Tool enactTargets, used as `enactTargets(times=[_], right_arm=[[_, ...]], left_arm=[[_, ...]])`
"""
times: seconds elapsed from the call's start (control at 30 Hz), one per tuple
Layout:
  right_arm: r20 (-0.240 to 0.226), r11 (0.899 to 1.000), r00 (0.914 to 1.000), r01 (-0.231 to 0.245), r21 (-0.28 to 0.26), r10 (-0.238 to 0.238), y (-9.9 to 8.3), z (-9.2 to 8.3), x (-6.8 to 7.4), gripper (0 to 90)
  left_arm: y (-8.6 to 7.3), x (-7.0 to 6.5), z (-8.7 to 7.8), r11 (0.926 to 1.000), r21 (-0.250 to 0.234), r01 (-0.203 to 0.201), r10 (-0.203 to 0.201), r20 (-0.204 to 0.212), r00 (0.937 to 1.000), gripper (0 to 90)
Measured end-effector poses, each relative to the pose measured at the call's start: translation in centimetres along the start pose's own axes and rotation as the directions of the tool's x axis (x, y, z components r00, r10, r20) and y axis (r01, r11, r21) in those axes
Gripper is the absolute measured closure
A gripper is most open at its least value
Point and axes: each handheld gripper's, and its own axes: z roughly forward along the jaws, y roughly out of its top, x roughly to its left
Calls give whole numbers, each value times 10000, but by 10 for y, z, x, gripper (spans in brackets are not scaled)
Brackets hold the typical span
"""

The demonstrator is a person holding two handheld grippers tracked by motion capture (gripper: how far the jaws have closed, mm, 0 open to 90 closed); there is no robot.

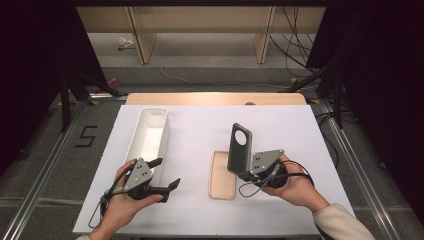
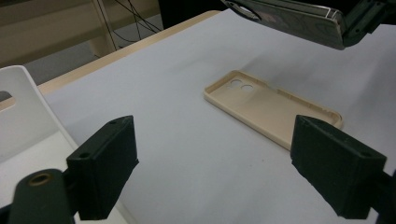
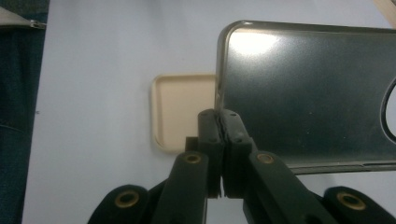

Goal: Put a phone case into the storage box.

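A dark grey phone (image 1: 240, 147) with a round camera ring stands on edge above the table, and my right gripper (image 1: 241, 173) is shut on its lower edge. In the right gripper view the jaws (image 3: 219, 126) pinch the phone's (image 3: 308, 93) rim near a corner. Below it a beige phone case (image 1: 222, 176) lies flat, hollow side up, on the white sheet. My left gripper (image 1: 169, 172) hovers at the front left, open and empty. Seen from the left gripper (image 2: 222, 163), the case (image 2: 271, 105) lies ahead on the sheet, with the phone (image 2: 289, 16) above it.
A long white bin (image 1: 150, 135) lies lengthwise on the left of the white table sheet (image 1: 200, 120), close beside my left gripper. Its rim (image 2: 18, 93) reaches into the left gripper view. Past the table's wooden far edge are floor, cables and shelf legs.
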Motion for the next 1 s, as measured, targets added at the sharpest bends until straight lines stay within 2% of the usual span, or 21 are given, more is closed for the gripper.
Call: enactTargets(times=[0.1,0.3,0.47,0.57,0.67,0.83,1.0], right_arm=[[-84,9999,9999,73,-73,-73,3,1,4,889],[-160,9995,9997,177,-261,-182,10,3,9,889],[-182,9991,9995,248,-331,-254,13,4,13,889],[-99,9989,9994,325,-335,-329,15,5,13,889],[-140,9985,9991,394,-386,-400,16,5,14,888],[-148,9983,9989,431,-383,-436,17,6,13,889],[-140,9981,9989,447,-413,-453,18,7,14,889]], left_arm=[[7,-2,2,9999,7,131,-131,-65,9999,149],[29,0,13,9964,-74,841,-840,178,9963,157],[57,1,32,9958,-42,915,-911,557,9943,159],[75,-1,48,9946,184,1021,-1035,1025,9893,158],[90,-1,62,9939,320,1060,-1093,1318,9852,159],[109,-3,83,9940,694,845,-935,1401,9857,167],[117,-2,105,9841,1309,1202,-1390,1458,9795,177]])
